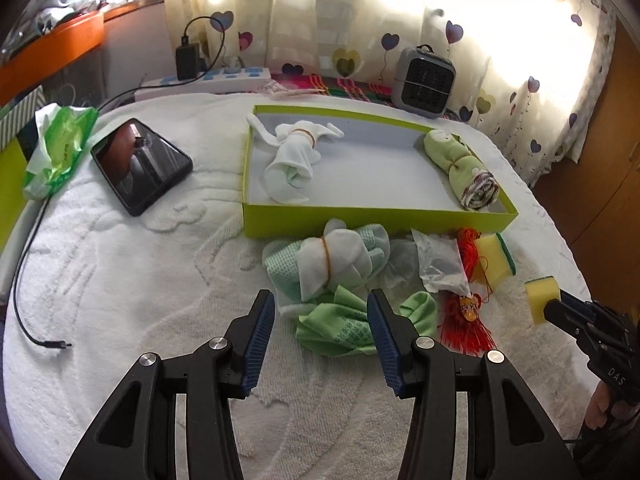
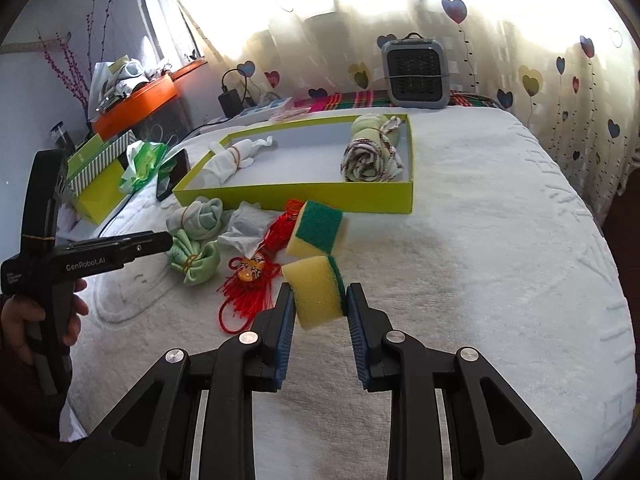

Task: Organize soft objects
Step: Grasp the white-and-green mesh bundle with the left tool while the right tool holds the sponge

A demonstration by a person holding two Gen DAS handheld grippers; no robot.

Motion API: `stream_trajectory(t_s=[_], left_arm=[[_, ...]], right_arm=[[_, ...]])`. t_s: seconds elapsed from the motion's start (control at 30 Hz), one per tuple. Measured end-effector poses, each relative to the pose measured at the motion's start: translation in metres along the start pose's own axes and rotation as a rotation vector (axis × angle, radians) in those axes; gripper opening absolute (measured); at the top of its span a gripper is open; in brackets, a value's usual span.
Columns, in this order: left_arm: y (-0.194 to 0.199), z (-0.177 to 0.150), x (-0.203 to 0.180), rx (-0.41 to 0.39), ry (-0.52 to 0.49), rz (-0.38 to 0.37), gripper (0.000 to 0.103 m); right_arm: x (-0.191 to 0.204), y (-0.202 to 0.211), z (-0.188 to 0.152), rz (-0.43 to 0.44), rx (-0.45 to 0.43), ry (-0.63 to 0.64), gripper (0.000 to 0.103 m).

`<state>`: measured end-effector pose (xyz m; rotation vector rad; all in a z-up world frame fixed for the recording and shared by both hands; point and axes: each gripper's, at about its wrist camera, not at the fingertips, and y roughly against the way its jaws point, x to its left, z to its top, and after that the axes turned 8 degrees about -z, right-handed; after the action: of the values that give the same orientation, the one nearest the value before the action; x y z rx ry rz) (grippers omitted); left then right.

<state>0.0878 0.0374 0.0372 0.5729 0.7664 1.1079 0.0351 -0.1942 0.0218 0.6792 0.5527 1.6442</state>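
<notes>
While right gripper (image 2: 319, 304) pinches a sponge (image 2: 318, 294), left gripper (image 1: 321, 312) hangs spread over green cloths (image 1: 340, 326) near the box (image 1: 372, 220).

Bedroom: towel-covered bed (image 2: 480, 240), heart curtains (image 2: 540, 60)

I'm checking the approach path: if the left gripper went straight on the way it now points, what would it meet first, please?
Most likely the loose green cloth lying between the open left gripper fingertips, then the white banded bundle just beyond; depth is hard to judge here.
</notes>
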Motion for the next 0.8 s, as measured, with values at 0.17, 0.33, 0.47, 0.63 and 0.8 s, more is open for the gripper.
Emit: stream_trajectory(t_s=[0.17,0.33,0.47,0.63,0.8], left_arm=[[-0.004,0.015,-0.004,-0.016,-0.056,0.028,0.049],[-0.020,0.024,-0.005,0.027,-0.109,0.042,0.052],[-0.030,0.025,-0.006,0.057,-0.137,0.033,0.054],[-0.031,0.022,-0.010,0.083,-0.154,0.006,0.054],[-0.030,0.012,-0.015,0.095,-0.191,0.019,0.054]], right_arm=[[-0.006,0.000,0.000,-0.007,0.002,-0.012,0.027],[-0.008,-0.004,0.002,-0.008,0.009,-0.017,0.027],[-0.009,-0.006,0.003,-0.006,0.012,-0.022,0.027],[-0.009,-0.010,0.005,-0.001,0.019,-0.022,0.027],[-0.008,-0.012,0.006,0.004,0.019,-0.024,0.027]])
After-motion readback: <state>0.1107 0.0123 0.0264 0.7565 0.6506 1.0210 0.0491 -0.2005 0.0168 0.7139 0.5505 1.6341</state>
